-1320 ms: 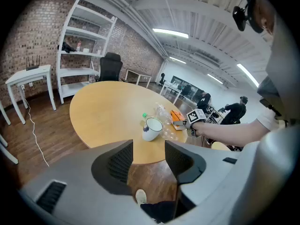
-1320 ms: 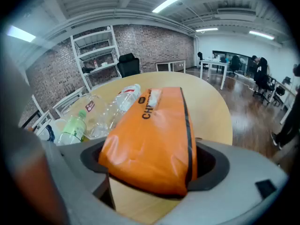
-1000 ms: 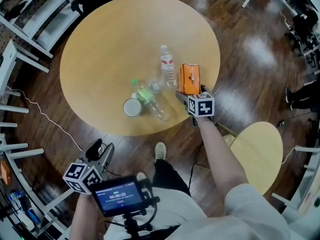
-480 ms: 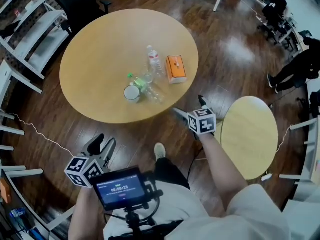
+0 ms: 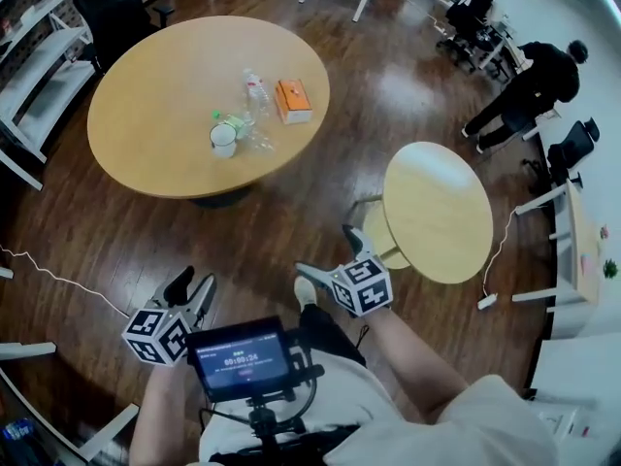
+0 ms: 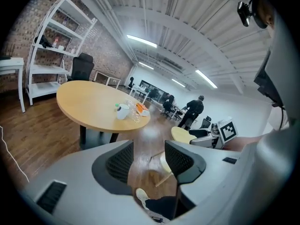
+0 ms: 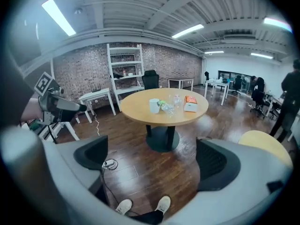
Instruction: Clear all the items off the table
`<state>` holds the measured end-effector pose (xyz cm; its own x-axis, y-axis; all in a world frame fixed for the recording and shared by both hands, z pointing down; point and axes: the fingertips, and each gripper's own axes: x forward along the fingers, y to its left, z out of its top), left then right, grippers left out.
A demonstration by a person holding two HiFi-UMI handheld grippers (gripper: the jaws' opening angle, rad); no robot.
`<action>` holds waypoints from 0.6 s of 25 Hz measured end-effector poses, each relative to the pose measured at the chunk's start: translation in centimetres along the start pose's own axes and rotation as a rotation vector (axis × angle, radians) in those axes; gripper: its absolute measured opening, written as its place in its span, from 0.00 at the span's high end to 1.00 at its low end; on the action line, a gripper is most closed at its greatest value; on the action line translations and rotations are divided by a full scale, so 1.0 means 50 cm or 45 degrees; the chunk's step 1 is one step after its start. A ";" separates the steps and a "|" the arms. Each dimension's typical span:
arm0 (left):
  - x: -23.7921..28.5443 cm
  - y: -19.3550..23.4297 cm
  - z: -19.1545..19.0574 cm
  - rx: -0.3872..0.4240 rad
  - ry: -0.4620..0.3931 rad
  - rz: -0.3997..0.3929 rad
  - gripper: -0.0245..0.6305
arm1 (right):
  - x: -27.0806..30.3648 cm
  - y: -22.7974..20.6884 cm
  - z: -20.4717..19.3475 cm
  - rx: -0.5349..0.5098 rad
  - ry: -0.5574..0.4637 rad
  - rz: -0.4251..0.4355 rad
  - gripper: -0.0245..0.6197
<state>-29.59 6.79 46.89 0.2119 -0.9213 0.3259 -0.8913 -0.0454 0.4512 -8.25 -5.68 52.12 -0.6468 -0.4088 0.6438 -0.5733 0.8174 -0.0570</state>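
Note:
On the large round table [image 5: 146,153] stand a white cup [image 5: 223,139], a clear bottle [image 5: 254,90] and an orange box [image 5: 291,101]. A green-capped bottle [image 5: 236,124] lies by the cup. Both grippers hang over the wooden floor, well short of the table. My right gripper [image 5: 325,250] is wide open and empty. My left gripper [image 5: 191,289] is open too, with nothing between its pads. In the right gripper view the table [image 7: 140,114] with cup [image 7: 154,105] and orange box [image 7: 190,104] lies far beyond the jaws. The left gripper view shows the cup [image 6: 123,111] equally far off.
A smaller round table [image 5: 437,212] stands at the right, close to my right arm. White shelves [image 5: 39,76] line the left wall, with a black chair [image 5: 116,8] behind the big table. A cable [image 5: 58,275] runs over the floor. People [image 5: 529,81] stand far right.
The person has backed away from the table. The right gripper, beside the orange box a second ago, is now over the floor with jaws wider. The box stays on the table.

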 end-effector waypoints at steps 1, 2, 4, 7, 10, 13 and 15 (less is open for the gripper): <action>-0.005 -0.008 -0.010 0.001 0.005 -0.013 0.65 | -0.019 0.011 -0.013 -0.016 0.014 0.001 0.04; -0.008 -0.015 -0.019 0.007 0.010 -0.026 0.65 | -0.037 0.017 -0.025 -0.024 0.024 -0.005 0.05; -0.006 -0.029 -0.036 0.017 0.023 -0.053 0.65 | -0.071 0.015 -0.045 -0.008 0.030 -0.030 0.05; 0.013 -0.069 -0.062 0.038 0.053 -0.108 0.65 | -0.135 -0.007 -0.073 0.040 0.009 -0.083 0.05; 0.048 -0.159 -0.088 0.096 0.099 -0.206 0.65 | -0.230 -0.054 -0.104 0.079 -0.047 -0.174 0.05; 0.087 -0.276 -0.111 0.159 0.121 -0.301 0.65 | -0.337 -0.119 -0.161 0.144 -0.095 -0.270 0.05; 0.110 -0.363 -0.129 0.188 0.127 -0.356 0.65 | -0.415 -0.163 -0.217 0.188 -0.112 -0.327 0.05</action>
<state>-9.65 5.06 45.86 0.4881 -0.8233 0.2896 -0.8401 -0.3534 0.4115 15.29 0.55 47.49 -0.5086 -0.6332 0.5835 -0.7864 0.6175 -0.0154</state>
